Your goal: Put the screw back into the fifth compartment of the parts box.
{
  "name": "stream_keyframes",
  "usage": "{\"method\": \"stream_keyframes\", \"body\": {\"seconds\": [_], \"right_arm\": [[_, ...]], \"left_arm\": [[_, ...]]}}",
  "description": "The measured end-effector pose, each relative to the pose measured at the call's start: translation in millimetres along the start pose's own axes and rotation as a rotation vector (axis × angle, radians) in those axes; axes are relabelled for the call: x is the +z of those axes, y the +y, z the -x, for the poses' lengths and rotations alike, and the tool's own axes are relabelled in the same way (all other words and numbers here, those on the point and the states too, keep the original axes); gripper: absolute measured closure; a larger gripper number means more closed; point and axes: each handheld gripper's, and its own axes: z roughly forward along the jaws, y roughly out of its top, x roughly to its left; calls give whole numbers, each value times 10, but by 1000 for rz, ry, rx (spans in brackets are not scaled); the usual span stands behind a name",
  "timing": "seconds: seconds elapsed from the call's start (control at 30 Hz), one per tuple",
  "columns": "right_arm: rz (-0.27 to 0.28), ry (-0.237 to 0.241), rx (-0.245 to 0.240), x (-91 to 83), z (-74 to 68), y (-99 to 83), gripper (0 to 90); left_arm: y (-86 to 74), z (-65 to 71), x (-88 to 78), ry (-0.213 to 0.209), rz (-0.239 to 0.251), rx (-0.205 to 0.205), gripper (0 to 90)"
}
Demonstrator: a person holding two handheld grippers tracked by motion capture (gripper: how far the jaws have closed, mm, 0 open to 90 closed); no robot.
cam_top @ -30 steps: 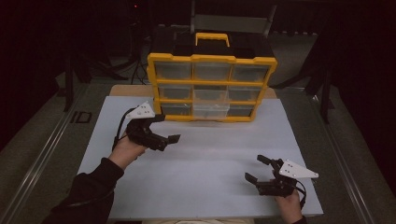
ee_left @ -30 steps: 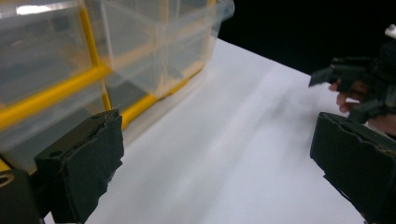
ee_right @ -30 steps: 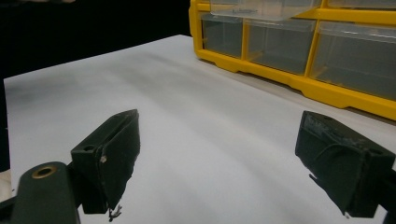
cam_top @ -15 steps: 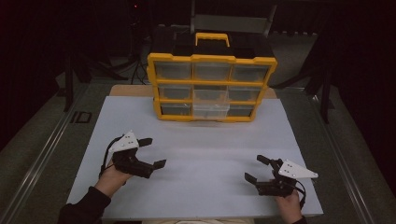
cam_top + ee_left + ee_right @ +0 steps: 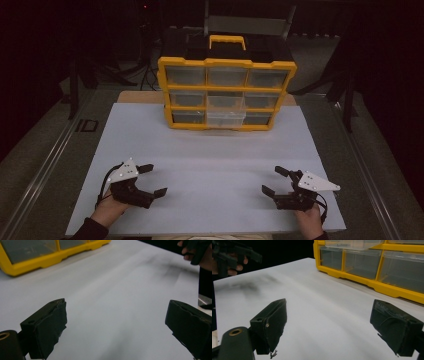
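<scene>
Left hand-held gripper (image 5: 153, 180) sits low at the near left of the white-topped bench (image 5: 210, 150), jaws spread wide, nothing between them. Centre back, well apart from both, stands the yellow plastic organiser with clear drawers (image 5: 227, 92), one middle drawer pulled slightly out. Right hand-held gripper (image 5: 274, 180) rests near right, jaws likewise wide and empty.

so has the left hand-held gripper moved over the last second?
Yes. The left hand-held gripper has pulled back from beside the yellow drawer organizer toward the person, to the near left part of the white table.
</scene>
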Motion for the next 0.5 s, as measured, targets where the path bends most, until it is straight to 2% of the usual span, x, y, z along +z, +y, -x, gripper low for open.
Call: {"method": "stream_keyframes", "body": {"seconds": [0.3,0.4,0.5], "right_arm": [[-3,-1,-2,8,-2,-1,140],[-3,-2,-2,6,-4,0,139],[-5,-1,0,6,0,-2,140]], "left_arm": [[-234,18,-71,0,4,-32,48],[-297,23,-92,11,2,-36,49],[-335,23,-131,33,28,-43,48]]}}
